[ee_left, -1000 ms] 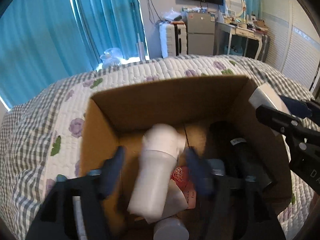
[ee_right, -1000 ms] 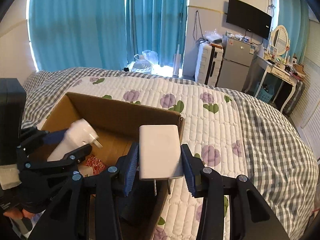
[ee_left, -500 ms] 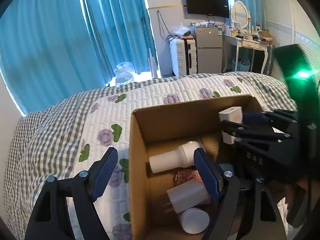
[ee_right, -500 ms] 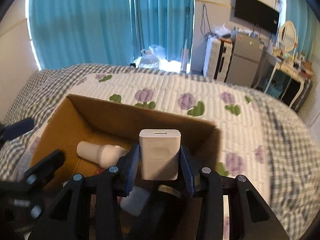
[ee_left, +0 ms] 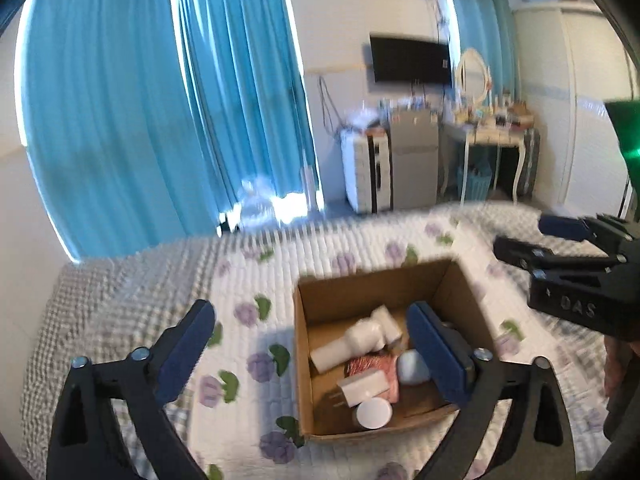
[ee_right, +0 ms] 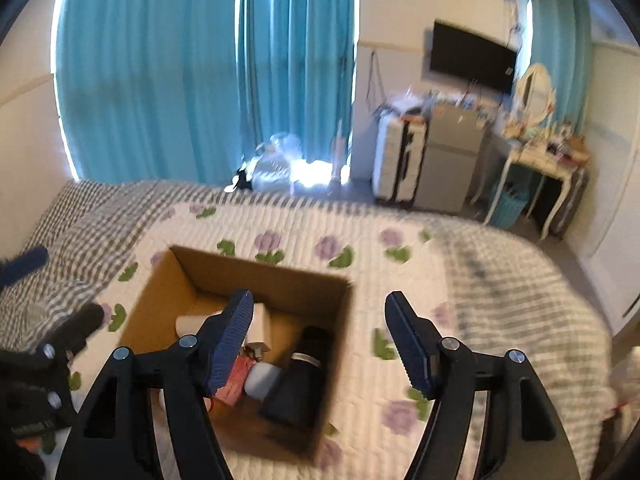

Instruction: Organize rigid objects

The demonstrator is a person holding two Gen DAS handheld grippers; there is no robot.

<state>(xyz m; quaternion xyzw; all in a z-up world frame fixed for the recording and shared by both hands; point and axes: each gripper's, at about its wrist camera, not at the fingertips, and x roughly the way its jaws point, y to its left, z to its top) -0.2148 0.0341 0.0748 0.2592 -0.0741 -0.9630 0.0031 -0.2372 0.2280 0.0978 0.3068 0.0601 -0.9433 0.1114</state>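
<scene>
Hovering above an open cardboard box (ee_left: 304, 364) on the flowered quilt (ee_left: 248, 280), both grippers spread wide and holding nothing.

Packed the box with a white bottle (ee_left: 352, 344) lying on its side, a white plug (ee_left: 364, 386) with prongs, a round white lid (ee_left: 374, 413), a pale blue-grey case (ee_right: 262, 378), a red packet (ee_left: 366, 366) and a black cylinder (ee_right: 300, 380) along the right wall. Sat below and between the fingers of the left gripper (ee_left: 312, 350), nearer its right finger; lay under the left finger of the right gripper (ee_right: 320, 346), clear of any contact. Blurred throughout.
</scene>
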